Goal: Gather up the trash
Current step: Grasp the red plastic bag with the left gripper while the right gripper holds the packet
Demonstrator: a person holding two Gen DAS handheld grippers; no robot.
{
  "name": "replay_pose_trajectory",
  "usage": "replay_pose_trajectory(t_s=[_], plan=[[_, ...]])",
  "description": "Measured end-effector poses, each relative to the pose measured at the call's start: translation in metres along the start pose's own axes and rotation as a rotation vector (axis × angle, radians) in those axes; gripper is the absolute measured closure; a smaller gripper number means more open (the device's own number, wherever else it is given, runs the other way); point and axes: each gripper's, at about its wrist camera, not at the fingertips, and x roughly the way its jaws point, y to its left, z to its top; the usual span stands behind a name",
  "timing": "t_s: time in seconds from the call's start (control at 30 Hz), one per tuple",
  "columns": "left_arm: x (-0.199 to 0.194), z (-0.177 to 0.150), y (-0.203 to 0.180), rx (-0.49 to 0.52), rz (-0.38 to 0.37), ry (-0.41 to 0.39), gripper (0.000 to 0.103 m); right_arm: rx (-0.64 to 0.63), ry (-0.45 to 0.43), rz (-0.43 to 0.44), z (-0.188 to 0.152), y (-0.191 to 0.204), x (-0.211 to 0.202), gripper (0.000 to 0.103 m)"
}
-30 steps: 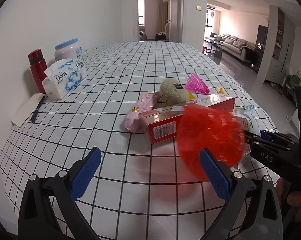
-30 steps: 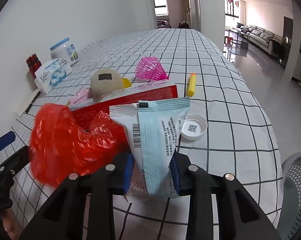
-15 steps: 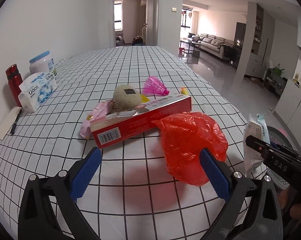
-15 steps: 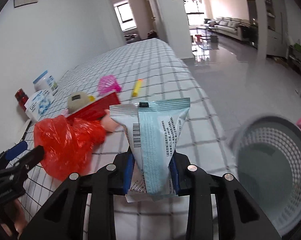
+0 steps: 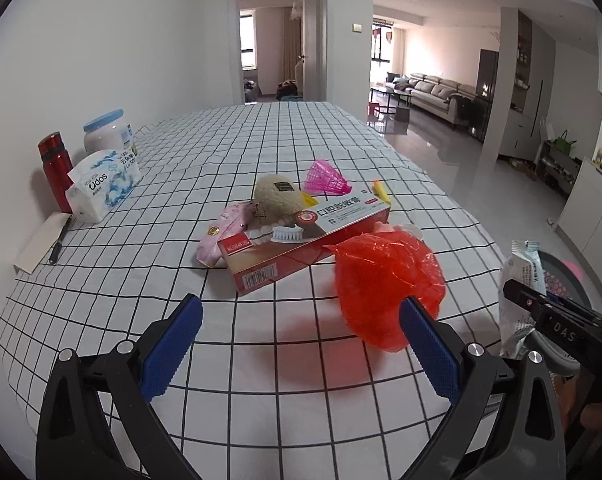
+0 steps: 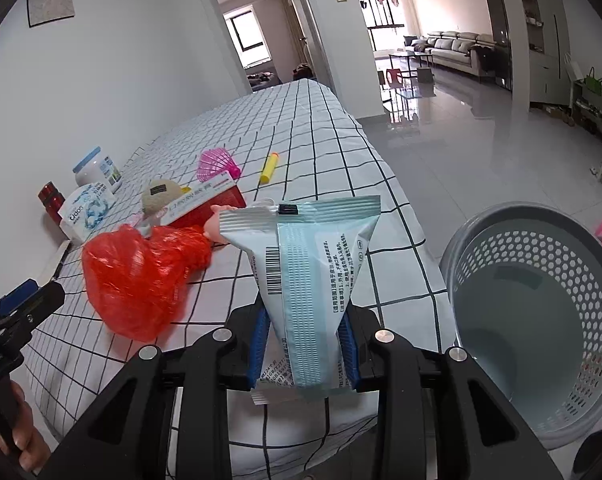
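My right gripper (image 6: 304, 342) is shut on a light blue and white wrapper (image 6: 307, 276), held upright past the table's right edge beside a grey perforated bin (image 6: 537, 312) on the floor. The wrapper also shows in the left wrist view (image 5: 521, 280). My left gripper (image 5: 297, 344) is open and empty above the checked tablecloth (image 5: 141, 280). A crumpled red plastic bag (image 5: 389, 284) lies just ahead of its right finger and also shows in the right wrist view (image 6: 137, 276).
A red toothpaste box (image 5: 305, 240), pink packet (image 5: 221, 236), beige plush (image 5: 277, 200), pink shuttlecock (image 5: 325, 178) and yellow marker (image 5: 381, 192) lie mid-table. A tissue pack (image 5: 101, 188), red bottle (image 5: 55, 172) and white jar (image 5: 107, 132) stand by the left wall.
My right gripper has carried the wrapper off the table to the right, beside the bin. The left gripper has pulled back slightly; the red bag now rests on the cloth.
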Motion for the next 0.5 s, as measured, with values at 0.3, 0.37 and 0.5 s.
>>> replay_pose_trajectory(t_s=[0.3,0.37,0.5], plan=[[0.019,0.004,-0.034,0.017,-0.08,0.006,0.006,0.022,-0.018,0.0,-0.015,-0.009,-0.021,0.073],[0.039,0.003,-0.043,0.031,-0.039,0.023,0.006,0.031,-0.018,-0.007,-0.017,-0.012,-0.026,0.073],[0.075,-0.001,-0.05,0.027,-0.035,0.091,0.007,0.048,-0.019,-0.026,-0.023,-0.021,-0.035,0.073]])
